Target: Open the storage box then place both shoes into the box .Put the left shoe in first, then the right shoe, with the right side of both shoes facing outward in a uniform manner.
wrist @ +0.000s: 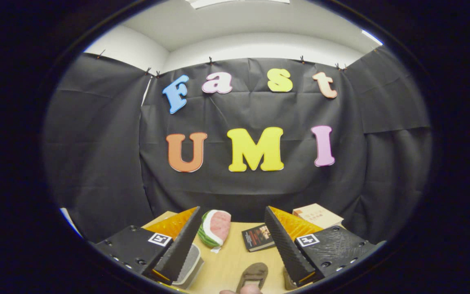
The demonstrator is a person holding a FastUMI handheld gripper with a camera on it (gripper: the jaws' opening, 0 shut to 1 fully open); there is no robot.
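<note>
My gripper (232, 212) is held level above a wooden table (231, 257), open, with nothing between its fingers. Low down between the fingers lies a brown shoe (253, 275), pointing away from me. A second brown piece (288, 282) peeks out beside the right finger (286, 241), mostly hidden; I cannot tell what it is. Under the left finger (180, 245) sits a white and grey ribbed object (192, 261), partly covered; whether it is the storage box I cannot tell.
Beyond the fingers a toy watermelon slice (215, 228) lies on the table, with a dark book (258, 237) to its right. A tan cardboard box (317, 215) stands at the back right, near the black cloth wall (255, 188).
</note>
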